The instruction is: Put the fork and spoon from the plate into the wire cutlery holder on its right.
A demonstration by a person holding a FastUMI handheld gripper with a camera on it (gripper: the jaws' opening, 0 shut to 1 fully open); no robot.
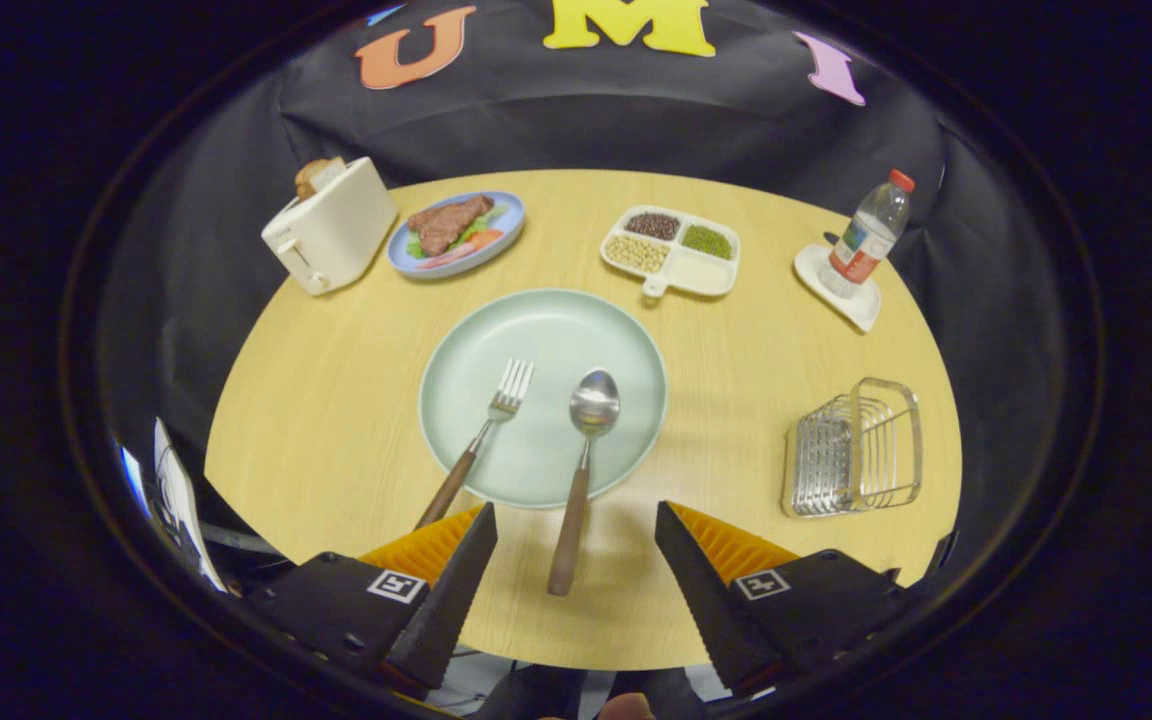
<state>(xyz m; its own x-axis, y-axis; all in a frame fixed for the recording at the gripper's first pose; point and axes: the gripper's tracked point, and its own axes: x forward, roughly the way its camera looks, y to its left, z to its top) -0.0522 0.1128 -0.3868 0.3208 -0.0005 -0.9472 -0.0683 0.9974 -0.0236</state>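
One fork (484, 436) and one spoon (582, 462) lie on one plate (543, 330) just ahead of the fingers (576, 520) — spread wide, empty, spoon handle between them. One wire holder (856, 450) stands ahead-right on the bench (336, 400) — nothing between.

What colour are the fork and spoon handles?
Brown, wood-like, on both fork and spoon, seen in gripper view.

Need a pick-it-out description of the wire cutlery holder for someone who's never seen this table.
Start at the big pale green plate in the middle of the round wooden table, where the fork and spoon lie. To the plate's right, beyond the open gripper, stands the wire cutlery holder. It is the one see-through metal wire basket, unlike the water bottle behind it.
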